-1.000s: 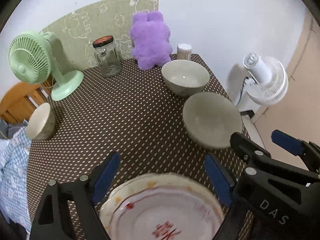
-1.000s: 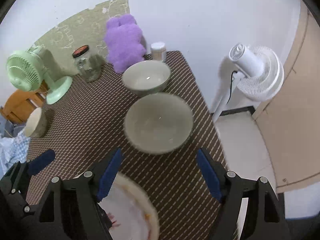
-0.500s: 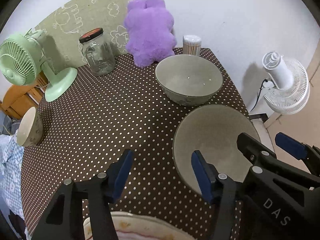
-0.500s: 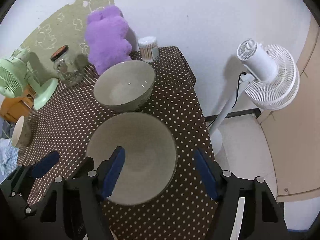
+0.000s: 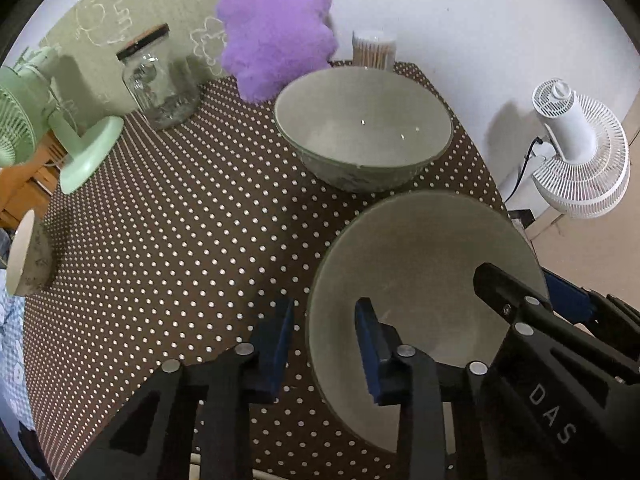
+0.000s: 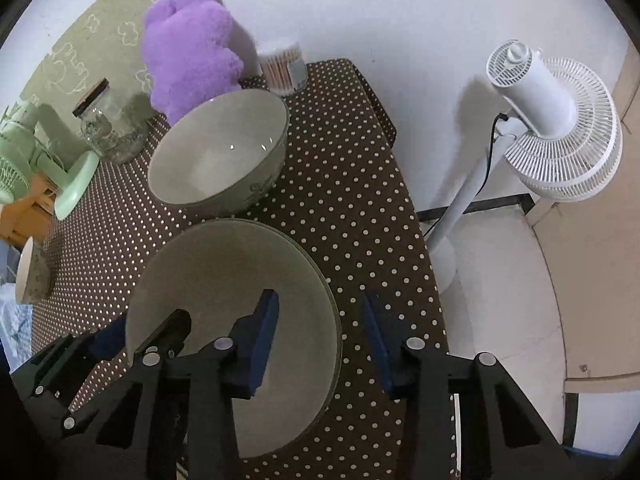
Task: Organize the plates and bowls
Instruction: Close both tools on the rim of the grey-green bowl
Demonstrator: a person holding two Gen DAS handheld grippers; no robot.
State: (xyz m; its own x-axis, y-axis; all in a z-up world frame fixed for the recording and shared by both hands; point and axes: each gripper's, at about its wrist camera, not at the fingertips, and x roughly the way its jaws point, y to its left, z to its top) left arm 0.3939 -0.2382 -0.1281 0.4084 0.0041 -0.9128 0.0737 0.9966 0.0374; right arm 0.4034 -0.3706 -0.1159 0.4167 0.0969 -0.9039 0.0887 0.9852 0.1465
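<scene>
Two large grey-green bowls stand on the dotted brown tablecloth. The near bowl (image 5: pixel 424 280) (image 6: pixel 224 292) sits by the table's right edge. My left gripper (image 5: pixel 324 340) straddles its left rim, jaws open, one finger outside and one inside. My right gripper (image 6: pixel 320 332) straddles its right rim, jaws open the same way. Neither pad visibly touches the rim. The far bowl (image 5: pixel 362 128) (image 6: pixel 220 148) stands just behind it. A small cream bowl (image 5: pixel 26 256) (image 6: pixel 32 272) lies on its side at the table's left edge.
A purple plush toy (image 5: pixel 276 28), a glass jar (image 5: pixel 154 80) and a toothpick holder (image 5: pixel 374 50) line the back of the table. A green desk fan (image 5: pixel 48 112) stands at the left. A white floor fan (image 6: pixel 552 120) stands off the table's right edge.
Both grippers moved forward from over the patterned plate, now out of view, to the near bowl and narrowed. Each now straddles one side of its rim.
</scene>
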